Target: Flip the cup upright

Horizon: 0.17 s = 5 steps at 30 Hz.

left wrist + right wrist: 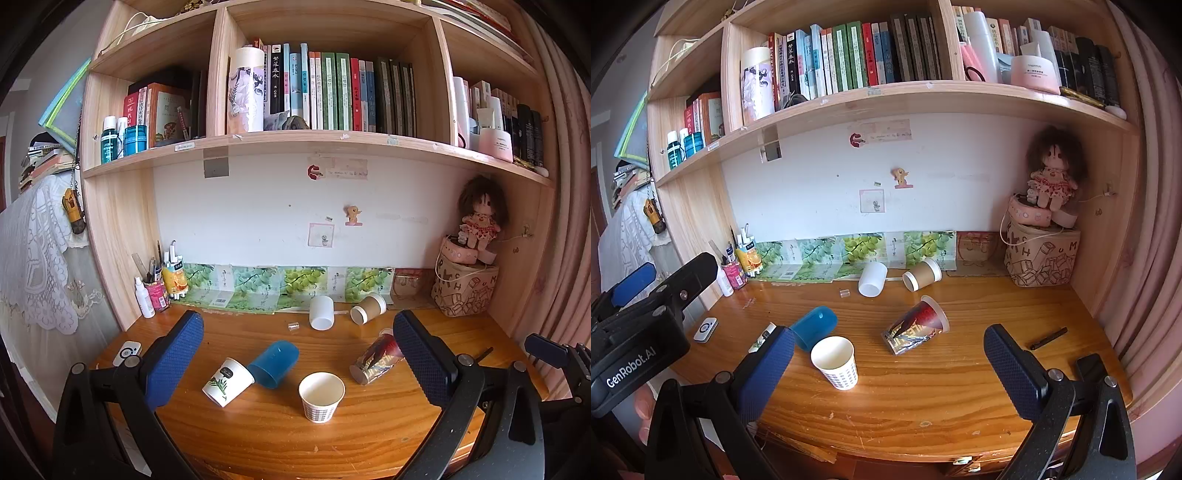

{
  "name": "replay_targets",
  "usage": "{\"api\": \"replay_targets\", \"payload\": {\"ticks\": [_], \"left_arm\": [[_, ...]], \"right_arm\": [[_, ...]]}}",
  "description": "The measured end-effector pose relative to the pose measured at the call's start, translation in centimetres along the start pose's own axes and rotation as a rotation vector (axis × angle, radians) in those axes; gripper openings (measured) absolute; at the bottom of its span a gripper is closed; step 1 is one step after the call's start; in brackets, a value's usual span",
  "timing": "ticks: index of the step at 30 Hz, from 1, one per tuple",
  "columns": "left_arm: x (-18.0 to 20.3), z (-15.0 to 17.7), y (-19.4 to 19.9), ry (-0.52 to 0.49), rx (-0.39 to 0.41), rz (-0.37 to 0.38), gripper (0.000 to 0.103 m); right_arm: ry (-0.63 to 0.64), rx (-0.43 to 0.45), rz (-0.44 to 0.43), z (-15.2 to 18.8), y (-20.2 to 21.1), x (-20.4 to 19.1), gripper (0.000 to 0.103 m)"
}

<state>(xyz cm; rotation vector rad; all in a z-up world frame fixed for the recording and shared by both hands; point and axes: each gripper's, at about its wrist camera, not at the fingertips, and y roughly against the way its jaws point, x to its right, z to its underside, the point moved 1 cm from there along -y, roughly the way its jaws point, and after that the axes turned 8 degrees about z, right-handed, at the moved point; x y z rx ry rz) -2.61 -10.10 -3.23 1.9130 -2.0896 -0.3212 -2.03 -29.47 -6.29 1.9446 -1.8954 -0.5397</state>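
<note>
Several cups are on the wooden desk. A checked white paper cup stands upright near the front. On their sides lie a white leaf-print cup, a blue plastic cup, a red and silver cup, a plain white cup and a brown paper cup. My left gripper is open and empty above the front cups. My right gripper is open and empty, with the upright cup just inside its left finger.
A pen holder and bottles stand at the back left. A patterned box with a doll fills the back right corner. A white remote lies at the left edge, a black pen at the right. Bookshelves hang overhead.
</note>
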Motion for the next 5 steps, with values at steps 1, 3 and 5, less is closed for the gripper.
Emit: {"api": "replay_targets", "payload": {"ticks": [1, 3, 5], "left_arm": [[-0.01, 0.01, 0.02, 0.0, 0.0, 0.001, 0.103], [0.13, 0.08, 0.02, -0.002, 0.001, 0.002, 0.103], [0.13, 0.1, 0.05, -0.002, 0.001, 0.001, 0.103]], "right_arm": [[0.0, 0.0, -0.001, 0.0, -0.01, 0.02, 0.103], [0.0, -0.001, -0.001, 0.0, -0.01, 0.05, 0.103], [0.0, -0.001, -0.001, 0.0, -0.02, 0.07, 0.103]]}}
